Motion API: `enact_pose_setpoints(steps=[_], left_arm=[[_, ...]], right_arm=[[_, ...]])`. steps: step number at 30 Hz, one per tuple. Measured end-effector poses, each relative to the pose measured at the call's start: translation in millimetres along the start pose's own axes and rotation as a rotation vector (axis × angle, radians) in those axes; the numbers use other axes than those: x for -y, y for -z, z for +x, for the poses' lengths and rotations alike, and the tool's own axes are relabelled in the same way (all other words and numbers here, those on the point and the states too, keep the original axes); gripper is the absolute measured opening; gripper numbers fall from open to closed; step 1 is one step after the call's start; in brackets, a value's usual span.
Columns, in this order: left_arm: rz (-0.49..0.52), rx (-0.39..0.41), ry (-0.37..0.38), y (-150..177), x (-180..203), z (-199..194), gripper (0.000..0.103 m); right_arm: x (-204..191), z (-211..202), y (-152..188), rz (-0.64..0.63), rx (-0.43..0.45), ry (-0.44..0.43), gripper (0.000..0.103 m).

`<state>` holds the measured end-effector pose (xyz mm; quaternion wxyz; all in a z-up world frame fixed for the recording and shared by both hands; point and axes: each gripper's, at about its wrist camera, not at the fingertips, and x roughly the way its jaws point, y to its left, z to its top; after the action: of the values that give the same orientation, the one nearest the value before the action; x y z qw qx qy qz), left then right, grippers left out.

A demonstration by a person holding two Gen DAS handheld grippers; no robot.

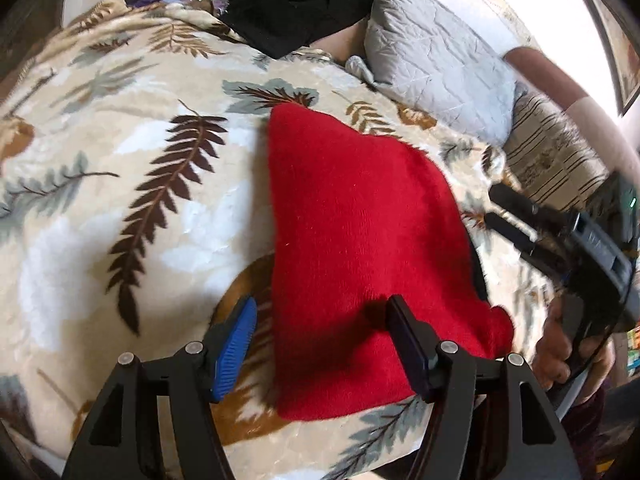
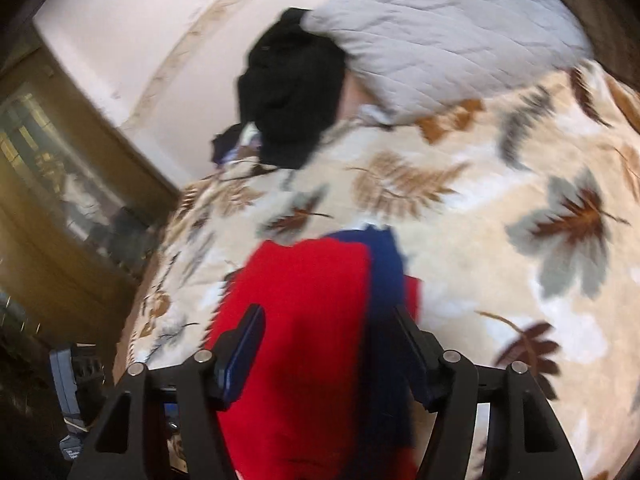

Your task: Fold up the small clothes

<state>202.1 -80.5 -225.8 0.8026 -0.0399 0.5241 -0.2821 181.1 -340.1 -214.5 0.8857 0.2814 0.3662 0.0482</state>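
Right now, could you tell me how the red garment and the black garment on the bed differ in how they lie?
The red garment lies spread fairly flat in the middle of the leaf-print blanket, between the open fingers of the left gripper; the black garment sits crumpled in a heap at the far edge, beside the grey quilted pillow. The red one shows a straight edge; the black one has no clear outline. Both rest on the blanket, ungripped.

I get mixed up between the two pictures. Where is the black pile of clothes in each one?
Left wrist view: black clothes at the top middle, left of the grey pillow.
Right wrist view: black clothes upper middle, touching the pillow's left end.
Shared landmark: the red garment on the leaf-print blanket.
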Motion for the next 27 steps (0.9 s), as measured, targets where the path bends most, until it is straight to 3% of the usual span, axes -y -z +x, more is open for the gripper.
enact_pose_setpoints(steps=[1,4,6,9,12,20,22,25,27], left_arm=[[0.01,-0.006,-0.02,1,2,-1,0.068],[0.029,-0.045,-0.087,7,2,3,0.068],[0.005,-0.084,-0.089,12,-4,10,0.071],[-0.05,-0.108,-0.061,20,-14,14,0.072],[-0.07,-0.108,-0.058,22,-15,9,0.072],[-0.06,-0.008,-0.102,14,-18,-19,0.071],[-0.052,-0.025,-0.129,12,-19,-9,0.071],[-0.046,-0.051,-0.136,17,-19,7,0.072],[-0.03,-0.046,-0.136,17,-16,10,0.072]], right_arm=[[-4,7,0,-0.006,-0.018,-0.009,0.058],[-8,30,4,0.013,-0.096,-0.02,0.056],[-5,53,7,0.028,-0.174,0.022,0.056],[0,71,12,0.031,-0.222,0.057,0.056],[2,59,14,0.032,-0.206,0.049,0.056],[-16,-11,29,-0.022,-0.122,0.002,0.056],[-14,-18,43,-0.026,-0.145,0.016,0.056],[-1,-7,72,-0.018,-0.256,0.086,0.056],[5,-6,83,-0.013,-0.251,0.082,0.055]])
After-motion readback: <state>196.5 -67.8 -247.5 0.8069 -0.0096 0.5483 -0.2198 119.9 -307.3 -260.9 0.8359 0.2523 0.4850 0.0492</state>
